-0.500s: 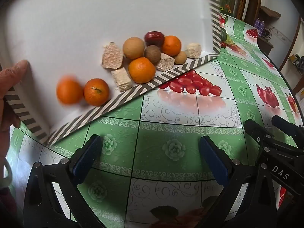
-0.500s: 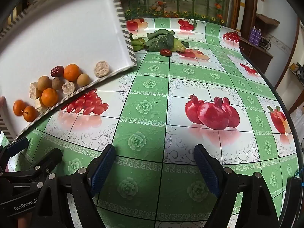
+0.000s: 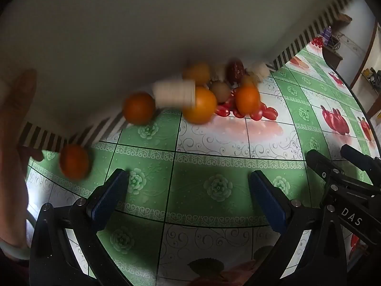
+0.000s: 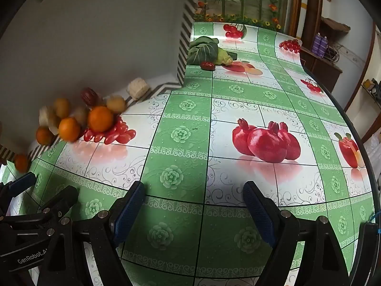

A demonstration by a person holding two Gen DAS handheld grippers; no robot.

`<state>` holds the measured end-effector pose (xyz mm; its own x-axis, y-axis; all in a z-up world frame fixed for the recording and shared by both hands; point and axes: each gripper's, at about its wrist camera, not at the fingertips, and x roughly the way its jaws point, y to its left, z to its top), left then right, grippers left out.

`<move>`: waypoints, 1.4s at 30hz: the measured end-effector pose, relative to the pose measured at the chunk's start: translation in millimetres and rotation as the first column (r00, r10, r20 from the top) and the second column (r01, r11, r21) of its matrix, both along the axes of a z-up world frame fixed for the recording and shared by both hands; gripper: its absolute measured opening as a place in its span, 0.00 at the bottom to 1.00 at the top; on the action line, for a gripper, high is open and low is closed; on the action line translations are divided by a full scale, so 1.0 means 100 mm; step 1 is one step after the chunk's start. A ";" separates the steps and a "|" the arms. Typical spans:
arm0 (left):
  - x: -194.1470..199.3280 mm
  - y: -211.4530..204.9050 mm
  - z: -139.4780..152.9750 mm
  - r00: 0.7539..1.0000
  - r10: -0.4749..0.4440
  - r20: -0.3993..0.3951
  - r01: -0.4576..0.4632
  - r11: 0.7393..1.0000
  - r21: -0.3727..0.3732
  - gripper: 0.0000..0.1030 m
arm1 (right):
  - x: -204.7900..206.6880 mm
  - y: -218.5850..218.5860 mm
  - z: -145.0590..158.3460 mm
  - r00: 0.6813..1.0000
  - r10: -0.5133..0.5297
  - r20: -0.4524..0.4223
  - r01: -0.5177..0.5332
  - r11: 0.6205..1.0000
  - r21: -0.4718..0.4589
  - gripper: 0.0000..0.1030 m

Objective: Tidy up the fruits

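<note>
A white tray with a striped rim (image 3: 309, 38) is tilted steeply up, and a bare hand (image 3: 14, 128) holds its left edge. Fruits tumble off its lower edge onto the tablecloth: several oranges (image 3: 200, 106), a dark red jujube (image 3: 235, 69), brown round fruits (image 3: 220, 90) and pale blocks (image 3: 175, 93), all blurred. One orange (image 3: 74, 162) lies apart at the left. The pile also shows in the right wrist view (image 4: 100, 118). My left gripper (image 3: 188, 195) and my right gripper (image 4: 194, 205) are both open and empty, near the table's front.
The green and white tablecloth (image 4: 181, 133) has printed fruit pictures. A cabbage (image 4: 207, 50) and a red jujube (image 4: 207, 65) lie at the far end. My right gripper's body (image 3: 345, 178) is at the right of the left wrist view.
The tray has tipped up much more steeply. The fruits that lay on it have slid down and spill over its edge onto the table; one orange has rolled left.
</note>
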<state>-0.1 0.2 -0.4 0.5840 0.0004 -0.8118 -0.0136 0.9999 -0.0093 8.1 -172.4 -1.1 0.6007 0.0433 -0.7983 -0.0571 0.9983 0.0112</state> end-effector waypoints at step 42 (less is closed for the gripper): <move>0.00 0.01 0.00 1.000 0.001 0.000 -0.001 1.000 -0.002 1.00 | 0.07 0.03 -0.03 1.000 0.011 -0.008 -0.011 1.000 0.000 0.89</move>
<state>-0.5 1.2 -0.6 0.5836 -0.0003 -0.8120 -0.0147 0.9998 -0.0109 15.2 -169.4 -3.7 0.5935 0.0499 -0.8033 -0.0678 0.9976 0.0118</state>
